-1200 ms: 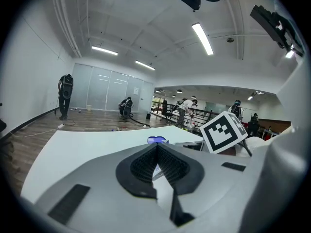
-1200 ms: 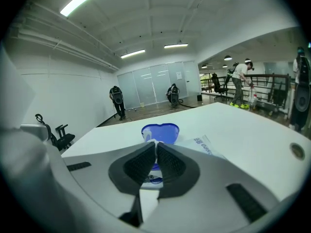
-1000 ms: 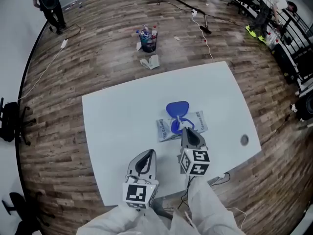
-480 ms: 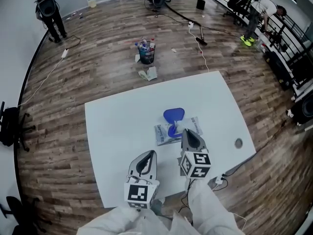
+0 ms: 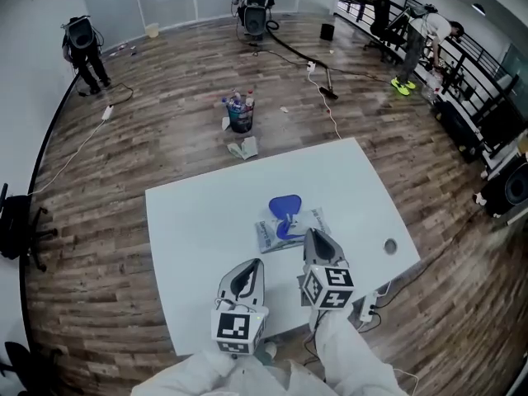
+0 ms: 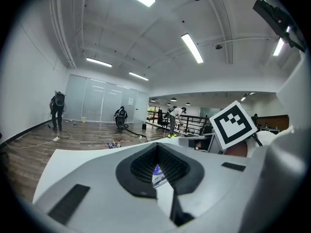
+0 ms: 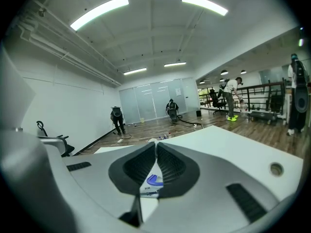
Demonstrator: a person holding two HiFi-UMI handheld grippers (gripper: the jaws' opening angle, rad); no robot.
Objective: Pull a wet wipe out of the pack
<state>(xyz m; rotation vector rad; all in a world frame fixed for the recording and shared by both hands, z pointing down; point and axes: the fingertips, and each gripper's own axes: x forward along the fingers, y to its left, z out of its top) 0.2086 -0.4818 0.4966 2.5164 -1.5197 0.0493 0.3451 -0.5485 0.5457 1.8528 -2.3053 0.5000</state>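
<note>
The wet wipe pack [image 5: 290,227] lies flat near the middle of the white table [image 5: 190,221], its blue lid [image 5: 285,205] flipped open toward the far side. My right gripper [image 5: 314,234] hovers just in front of the pack's near edge, jaws shut with nothing between them. To its left and nearer the table's front edge, my left gripper [image 5: 251,263] is also shut and empty. Part of the pack [image 7: 152,183] shows through the gap behind the right gripper [image 7: 156,143] tips. A sliver of the pack [image 6: 156,172] also shows below the left gripper [image 6: 156,145] tips.
A round cable hole [image 5: 389,246] sits near the table's right corner. On the wooden floor beyond stand a bucket of bottles [image 5: 238,114] and a crumpled cloth [image 5: 242,148]. Cables run across the floor, people stand far off, and a black chair [image 5: 16,221] is at the left.
Both grippers have lifted up from the table. The right one has drawn off the open lid to the pack's near edge. The pack has stayed put with its lid open.
</note>
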